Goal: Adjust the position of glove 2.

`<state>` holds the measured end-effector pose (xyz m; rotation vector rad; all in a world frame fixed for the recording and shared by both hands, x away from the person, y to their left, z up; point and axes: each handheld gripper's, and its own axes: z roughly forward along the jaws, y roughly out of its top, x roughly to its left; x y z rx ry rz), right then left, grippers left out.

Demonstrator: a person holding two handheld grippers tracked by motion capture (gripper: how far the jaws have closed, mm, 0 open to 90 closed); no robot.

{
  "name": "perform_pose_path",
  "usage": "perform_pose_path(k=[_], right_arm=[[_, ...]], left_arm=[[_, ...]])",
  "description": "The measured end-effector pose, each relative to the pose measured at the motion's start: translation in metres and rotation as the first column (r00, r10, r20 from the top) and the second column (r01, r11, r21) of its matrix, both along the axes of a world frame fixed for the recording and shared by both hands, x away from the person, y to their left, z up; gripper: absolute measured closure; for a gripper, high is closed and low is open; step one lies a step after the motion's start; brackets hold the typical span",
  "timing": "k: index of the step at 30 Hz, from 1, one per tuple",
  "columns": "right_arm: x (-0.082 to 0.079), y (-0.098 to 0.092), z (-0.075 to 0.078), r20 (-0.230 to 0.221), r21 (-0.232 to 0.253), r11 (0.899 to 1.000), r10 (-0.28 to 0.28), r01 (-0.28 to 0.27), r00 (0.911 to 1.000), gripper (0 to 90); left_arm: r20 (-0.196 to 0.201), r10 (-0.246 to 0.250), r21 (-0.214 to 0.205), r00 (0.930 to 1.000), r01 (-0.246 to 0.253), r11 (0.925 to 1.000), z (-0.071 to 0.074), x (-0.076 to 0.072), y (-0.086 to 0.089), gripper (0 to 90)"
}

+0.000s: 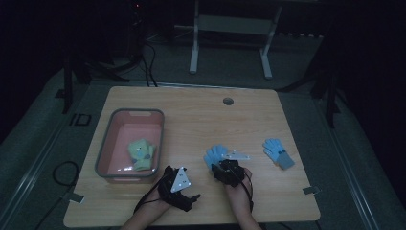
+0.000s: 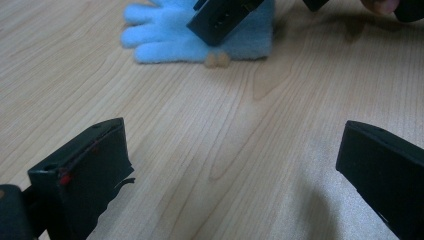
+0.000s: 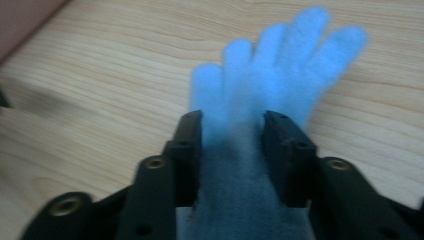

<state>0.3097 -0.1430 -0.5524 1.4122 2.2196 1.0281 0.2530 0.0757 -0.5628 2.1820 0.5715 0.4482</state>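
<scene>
Two forearms came in from the near edge of the pale wooden table (image 1: 201,110). Left gripper (image 1: 191,199) rested low, jaws spread over bare wood. Right gripper (image 3: 233,137) pointed down, jaws partly open astride the grey cuff of a fluffy light-blue glove (image 3: 280,70) at centre. A second blue glove (image 1: 277,152) lay right; one yellow-green glove (image 1: 141,154) sat in the single pink tub (image 1: 110,129).

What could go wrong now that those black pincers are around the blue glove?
The right gripper straddles the cuff of the near blue glove, which lies flat; closing there, it might pinch only the top layer and slip off. Carrying it to the pink bin, it could also bump the left gripper, which sits in between.
</scene>
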Motion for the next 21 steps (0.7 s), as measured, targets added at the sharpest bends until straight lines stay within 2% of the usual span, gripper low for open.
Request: perform_pose_path(k=[1, 7, 12, 13, 14, 16, 17, 21], right_arm=[[0.0, 0.0, 0.002, -0.004, 0.01, 1.0, 0.002, -0.002, 1.0, 57.0], [0.0, -0.01, 0.016, 0.034, -0.004, 0.999, 0.048, -0.048, 0.9983, 57.9], [0.01, -0.036, 0.026, 0.051, -0.022, 0.997, 0.07, -0.069, 0.9963, 61.5], [0.012, -0.042, 0.029, 0.058, -0.037, 0.997, 0.072, -0.07, 0.9957, 62.0], [0.014, -0.051, 0.031, 0.064, -0.038, 0.996, 0.077, -0.075, 0.995, 62.4], [0.016, -0.056, 0.032, 0.067, -0.029, 0.996, 0.086, -0.085, 0.994, 62.4], [0.022, -0.073, 0.036, 0.073, -0.035, 0.994, 0.106, -0.104, 0.9917, 62.2], [0.031, -0.098, 0.041, 0.09, -0.044, 0.99, 0.135, -0.131, 0.9868, 61.1]], left_arm=[[0.0, 0.0, 0.001, 1.0, 0.0, 1.0, 0.0, 0.0, 0.0, 0.9], [-0.001, -0.001, -0.005, 1.0, 0.001, 1.0, 0.0, 0.0, 0.001, 0.9], [-0.001, 0.0, -0.006, 1.0, 0.0, 1.0, 0.0, 0.0, 0.001, 0.9], [0.0, -0.001, -0.004, 1.0, 0.001, 1.0, 0.0, 0.0, 0.001, 0.9], [0.0, 0.0, -0.009, 1.0, 0.0, 1.0, -0.001, 0.0, 0.001, 0.9], [-0.001, 0.003, -0.011, 1.0, -0.003, 0.9999, -0.001, 0.0, 0.001, 0.9], [0.0, 0.002, -0.01, 1.0, -0.002, 0.9999, -0.001, 0.001, 0.001, 1.0], [-0.001, 0.004, -0.011, 1.0, -0.004, 0.9999, -0.001, 0.001, 0.002, 1.0]])
